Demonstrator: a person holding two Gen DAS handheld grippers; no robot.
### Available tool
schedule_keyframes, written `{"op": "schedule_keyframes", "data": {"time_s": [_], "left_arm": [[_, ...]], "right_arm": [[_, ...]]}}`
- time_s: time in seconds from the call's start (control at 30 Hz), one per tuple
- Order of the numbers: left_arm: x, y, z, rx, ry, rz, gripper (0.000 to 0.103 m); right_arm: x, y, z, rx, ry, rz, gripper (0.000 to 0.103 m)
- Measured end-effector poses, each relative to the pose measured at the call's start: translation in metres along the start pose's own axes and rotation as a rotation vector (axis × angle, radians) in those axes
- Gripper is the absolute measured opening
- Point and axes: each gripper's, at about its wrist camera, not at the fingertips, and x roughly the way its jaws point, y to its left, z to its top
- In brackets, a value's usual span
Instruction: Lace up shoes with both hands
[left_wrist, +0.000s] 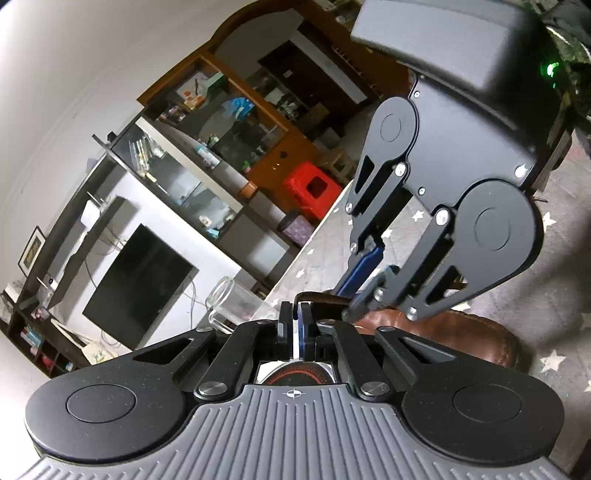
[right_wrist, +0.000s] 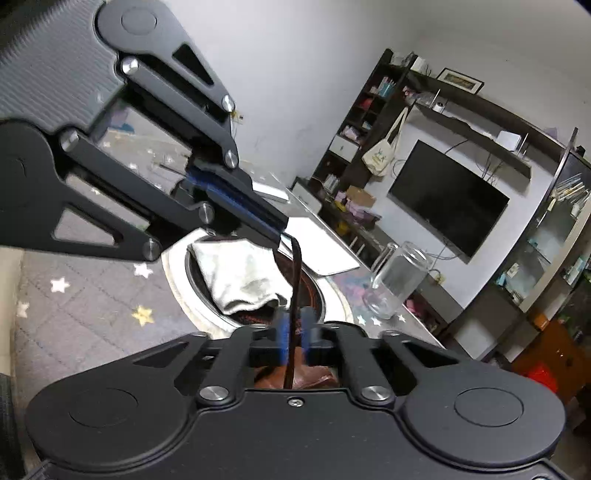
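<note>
We held the left gripper pinched on the dark brown lace, its blue-padded fingers nearly closed with only a sliver of light between them. The right gripper showed a small gap in its own view with the lace running down through it, so we could not tell whether it truly gripped. Only the left view showed the brown leather shoe lying on the star-patterned mat. Only the right view showed the white cloth stuffed in the shoe's opening and the lace rising to the left gripper's tip. A glass jar stood nearby.
</note>
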Motion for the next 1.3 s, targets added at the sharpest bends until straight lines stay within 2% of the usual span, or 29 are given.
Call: {"op": "schedule_keyframes", "data": {"time_s": [0.1, 0.2, 0.3, 0.37, 0.43, 0.6, 0.77, 0.87, 1.07, 1.3], "left_arm": [[0.006, 0.003, -0.006, -0.033, 0.034, -0.002, 0.004], [0.014, 0.006, -0.014, -0.103, 0.085, -0.055, 0.005], [0.030, 0.005, -0.019, -0.161, 0.138, -0.112, 0.015], [0.040, 0.004, -0.020, -0.208, 0.160, -0.149, 0.028], [0.049, 0.007, -0.019, -0.245, 0.172, -0.179, 0.032], [0.075, 0.016, -0.014, -0.358, 0.216, -0.234, 0.035], [0.080, 0.016, -0.016, -0.425, 0.230, -0.255, 0.042], [0.083, 0.015, -0.016, -0.436, 0.228, -0.268, 0.046], [0.090, 0.014, -0.021, -0.420, 0.243, -0.265, 0.046], [0.074, 0.026, -0.038, -0.389, 0.202, -0.259, 0.042]], "right_arm": [[-0.006, 0.000, 0.002, -0.041, -0.018, -0.050, 0.002], [-0.016, -0.006, 0.008, -0.100, -0.042, -0.115, 0.002], [-0.025, -0.015, 0.015, -0.127, -0.063, -0.162, 0.001], [-0.026, -0.018, 0.015, -0.147, -0.061, -0.176, 0.002], [-0.026, -0.018, 0.013, -0.164, -0.054, -0.182, 0.001], [-0.022, -0.020, 0.008, -0.175, -0.047, -0.190, 0.002], [-0.018, -0.022, 0.007, -0.185, -0.047, -0.183, 0.002], [-0.015, -0.023, 0.006, -0.182, -0.049, -0.177, 0.002], [-0.011, -0.024, 0.003, -0.185, -0.042, -0.172, 0.002], [-0.006, -0.015, -0.004, -0.212, -0.025, -0.157, 0.002]]}}
